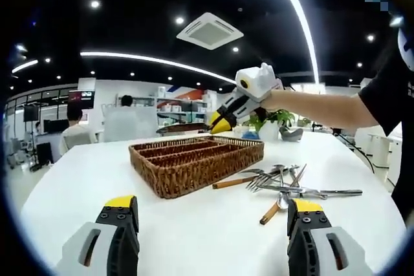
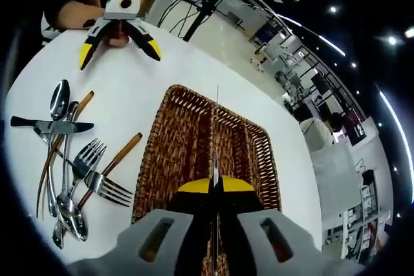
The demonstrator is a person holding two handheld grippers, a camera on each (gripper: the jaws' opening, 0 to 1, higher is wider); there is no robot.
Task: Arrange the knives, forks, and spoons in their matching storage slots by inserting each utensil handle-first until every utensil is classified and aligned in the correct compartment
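The right gripper (image 2: 215, 185), jaws clamped on a knife (image 2: 216, 153), hangs above the wicker tray (image 2: 169, 159), blade running along its slots; the left gripper (image 1: 210, 214) is open.

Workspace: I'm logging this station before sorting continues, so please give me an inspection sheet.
Surface: white table.
Job's things: wicker tray with long slots; utensil pile beside it.
Clutter: potted plant at the table's far edge.
Grippers: left tongs open; right tongs shut on a thin utensil above the tray.
Cables: dark leads beyond the table.
Surroundings: ceiling lights, seated people.
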